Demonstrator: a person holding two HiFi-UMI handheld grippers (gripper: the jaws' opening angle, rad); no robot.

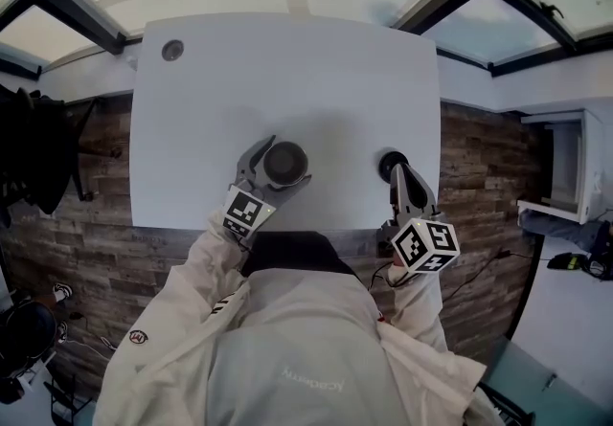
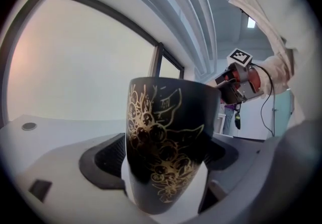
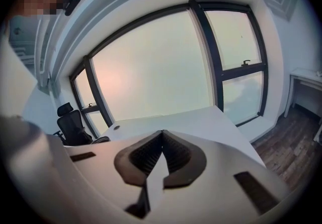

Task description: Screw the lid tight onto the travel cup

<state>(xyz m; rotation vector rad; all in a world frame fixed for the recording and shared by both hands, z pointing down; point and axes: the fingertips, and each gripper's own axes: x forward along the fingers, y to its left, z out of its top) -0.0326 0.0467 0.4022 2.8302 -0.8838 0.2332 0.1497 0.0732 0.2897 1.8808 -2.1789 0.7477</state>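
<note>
A black travel cup with a gold flower pattern stands open-topped near the front edge of the white table. My left gripper has its jaws spread wide to either side of the cup, pads close to its wall, with no clear press on it. The dark round lid lies to the right on the table. My right gripper points at the lid with its tips right at it, jaws shut and empty. The lid is hidden in the right gripper view.
A round cable grommet sits in the table's far left corner. A black office chair stands beyond the table's left side, near tall windows. A white shelf is off to the right over the wooden floor.
</note>
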